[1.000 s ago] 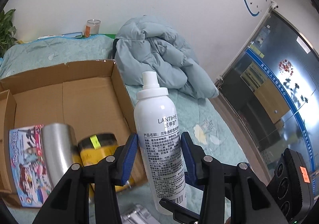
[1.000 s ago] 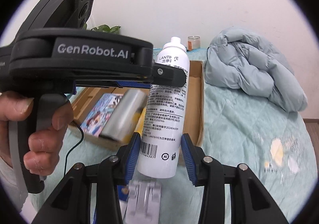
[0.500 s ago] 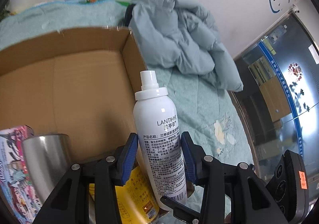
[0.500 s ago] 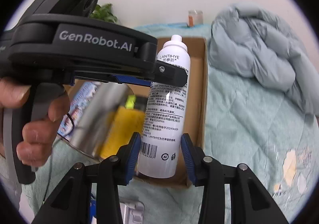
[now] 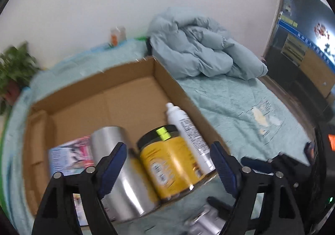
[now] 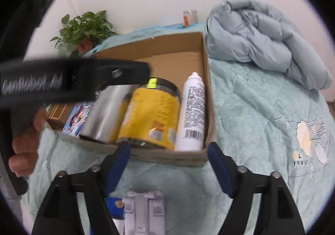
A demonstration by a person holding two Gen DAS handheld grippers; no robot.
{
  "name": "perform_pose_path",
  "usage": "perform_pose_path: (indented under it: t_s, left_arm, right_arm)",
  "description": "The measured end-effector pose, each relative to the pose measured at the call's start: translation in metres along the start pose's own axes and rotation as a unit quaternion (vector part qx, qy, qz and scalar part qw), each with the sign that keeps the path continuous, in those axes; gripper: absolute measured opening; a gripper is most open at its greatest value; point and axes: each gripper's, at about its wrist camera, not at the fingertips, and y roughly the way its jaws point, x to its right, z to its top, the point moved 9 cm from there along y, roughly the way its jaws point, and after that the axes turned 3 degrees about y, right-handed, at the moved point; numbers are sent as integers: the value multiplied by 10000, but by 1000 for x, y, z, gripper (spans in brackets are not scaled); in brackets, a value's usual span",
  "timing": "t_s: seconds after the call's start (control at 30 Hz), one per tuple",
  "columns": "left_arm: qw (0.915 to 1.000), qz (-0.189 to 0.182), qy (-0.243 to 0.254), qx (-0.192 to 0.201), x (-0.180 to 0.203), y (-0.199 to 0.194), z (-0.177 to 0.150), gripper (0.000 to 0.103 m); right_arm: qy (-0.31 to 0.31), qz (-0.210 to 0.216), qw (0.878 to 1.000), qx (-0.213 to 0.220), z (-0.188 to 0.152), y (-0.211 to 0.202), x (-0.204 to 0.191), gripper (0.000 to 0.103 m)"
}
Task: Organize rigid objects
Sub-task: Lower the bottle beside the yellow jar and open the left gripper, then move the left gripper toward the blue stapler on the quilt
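The white spray bottle (image 5: 188, 130) (image 6: 193, 111) lies in the cardboard box (image 5: 117, 69) (image 6: 167, 155) against its right wall, nozzle toward the far end. Beside it lie a yellow jar (image 5: 169, 164) (image 6: 152, 113), a silver tumbler (image 5: 117, 168) (image 6: 106, 111) and a colourful carton (image 5: 71, 155) (image 6: 77, 118). My left gripper (image 5: 168, 147) hangs over the box's near end, jaws opening, pads touching nothing. My right gripper (image 6: 168, 148) hovers just in front of the box, jaws opening too, nothing gripped. In the right wrist view the left gripper's body (image 6: 73, 80) crosses the left side, held by a hand (image 6: 25, 145).
The box sits on a pale green bedspread (image 6: 251, 120). A crumpled grey-blue jacket (image 5: 201, 55) (image 6: 261, 40) lies behind and right of it. A potted plant (image 6: 85, 26) and a small glass jar (image 6: 189, 17) stand at the wall. A grey clip-like object (image 6: 144, 210) lies near the front.
Both grippers were shut on the upright white bottle; both have opened and let it go. The bottle now lies in the box beside the yellow jar. The left gripper swung back.
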Motion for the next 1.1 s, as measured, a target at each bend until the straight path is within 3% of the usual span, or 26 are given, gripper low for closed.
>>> perform_pose_path:
  t_s: [0.07, 0.2, 0.23, 0.3, 0.33, 0.37, 0.4, 0.5, 0.53, 0.57, 0.6, 0.63, 0.7, 0.83, 0.87, 0.9, 0.93, 0.97, 1.0, 1.07, 1.1]
  left_arm:
    - [9991, 181, -84, 382, -8, -31, -14, 95]
    - [9934, 109, -682, 916, -29, -85, -43, 95]
    - [9914, 88, -785, 1043, -33, -95, -51, 90]
    - [9886, 93, -892, 1207, -41, -115, -68, 64]
    - [9888, 50, -930, 1162, -44, -122, -77, 27]
    - [9892, -27, -984, 1084, -47, -127, -87, 0]
    - [9891, -105, -1074, 1006, -48, -131, -97, 2]
    - [9864, 147, -1190, 1125, -52, -152, -122, 4]
    - [9855, 203, -1236, 1141, -52, -159, -129, 19]
    - [9844, 295, -1290, 1162, -55, -165, -135, 59]
    - [9818, 426, -1402, 1206, -59, -172, -142, 84]
    - [9767, 550, -1525, 1408, -64, -182, -147, 100]
    - [9710, 647, -1566, 1686, -68, -198, -155, 102]
    - [9708, 689, -1554, 1691, -73, -215, -173, 101]
    - [9710, 654, -1570, 1682, -74, -216, -176, 95]
    - [9713, 617, -1580, 1667, -75, -219, -180, 86]
    - [9733, 555, -1542, 1606, -74, -220, -184, 51]
    - [9762, 506, -1487, 1495, -74, -217, -184, 28]
    - [9790, 497, -1456, 1334, -73, -215, -189, 1]
    - [9781, 615, -1491, 1312, -74, -216, -194, 6]
    - [9773, 662, -1524, 1317, -74, -218, -198, 11]
  right_arm:
    - [-10, -36, 10000, 92, -7, -8, -7, 81]
    - [-48, -123, 9996, 243, -19, -24, -20, 87]
    - [-5, -163, 9994, 292, -20, -27, -21, 88]
    - [110, -202, 9990, 373, -25, -35, -22, 94]
    - [121, -203, 9990, 379, -27, -37, -25, 97]
    - [69, -190, 9993, 323, -31, -39, -30, 102]
    - [-26, -190, 9995, 237, -36, -39, -36, 102]
    - [-146, -325, 9990, 272, -46, -44, -47, 102]
    - [-147, -356, 9987, 320, -49, -47, -51, 102]
    - [-147, -357, 9986, 368, -53, -52, -55, 102]
    - [-160, -349, 9984, 403, -55, -55, -58, 102]
    - [-205, -339, 9983, 438, -56, -59, -61, 102]
    - [-333, -373, 9975, 494, -59, -64, -67, 102]
    - [-541, -382, 9958, 638, -69, -79, -81, 100]
    - [-552, -306, 9954, 714, -70, -84, -84, 87]
    - [-574, -262, 9951, 765, -71, -88, -87, 59]
    - [-603, -307, 9947, 776, -73, -90, -88, 46]
    - [-613, -416, 9941, 798, -73, -92, -88, 33]
    - [-592, -483, 9934, 861, -73, -95, -87, 33]
    - [-506, -441, 9932, 954, -72, -99, -86, 34]
    - [-484, -416, 9932, 969, -71, -101, -87, 46]
